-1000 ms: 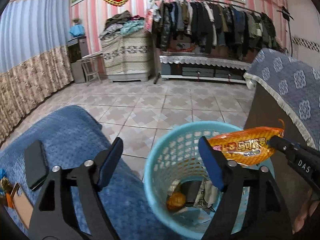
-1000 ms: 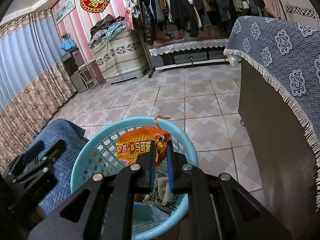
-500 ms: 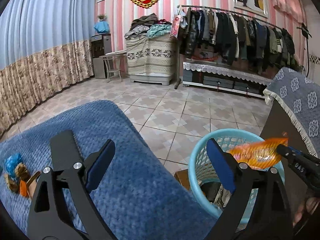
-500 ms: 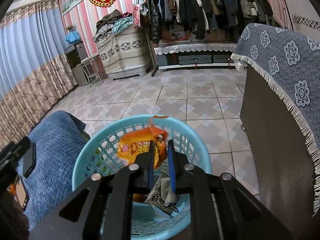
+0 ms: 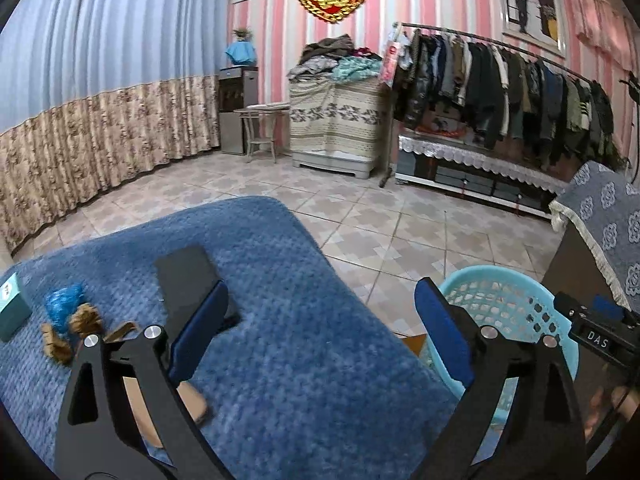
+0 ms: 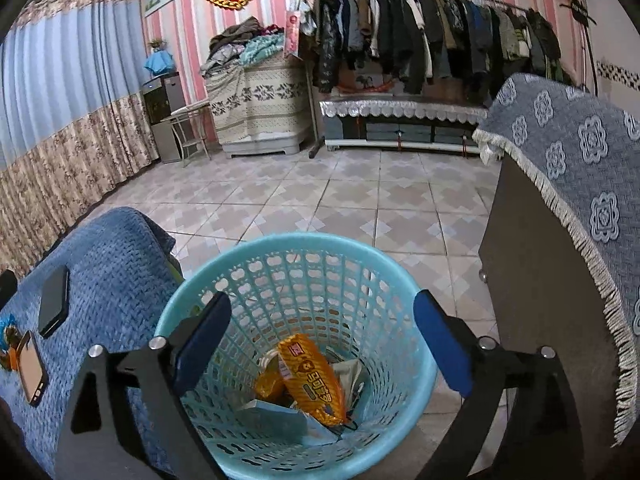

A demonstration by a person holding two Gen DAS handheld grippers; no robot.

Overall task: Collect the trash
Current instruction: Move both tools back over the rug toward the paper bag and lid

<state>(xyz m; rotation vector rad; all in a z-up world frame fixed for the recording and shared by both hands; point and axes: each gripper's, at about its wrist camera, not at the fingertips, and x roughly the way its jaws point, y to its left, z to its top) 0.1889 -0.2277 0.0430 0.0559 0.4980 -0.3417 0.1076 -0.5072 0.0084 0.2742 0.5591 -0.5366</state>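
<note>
The light blue mesh trash basket [image 6: 280, 264] stands on the floor beside the blue blanket; it also shows in the left wrist view [image 5: 516, 292]. An orange snack wrapper [image 6: 314, 380] lies inside it on other litter. My right gripper [image 6: 320, 340] is open and empty above the basket's mouth. My left gripper [image 5: 316, 332] is open and empty over the blue blanket [image 5: 260, 264]. On the blanket to its left lie a crumpled blue wrapper [image 5: 64, 306] and brown scraps [image 5: 84, 318]. The right gripper's tip [image 5: 592, 316] shows at the right edge of the left wrist view.
A dark phone [image 5: 188, 276], a teal box [image 5: 10, 306] and a tan phone [image 6: 34, 372] lie on the blanket. A dark cabinet with a grey fringed cloth [image 6: 560, 184] stands right of the basket. Tiled floor [image 6: 320, 196] and a clothes rack [image 6: 420, 40] lie beyond.
My right gripper opened and the orange wrapper dropped into the basket. My left gripper swung left, from over the basket to over the blanket.
</note>
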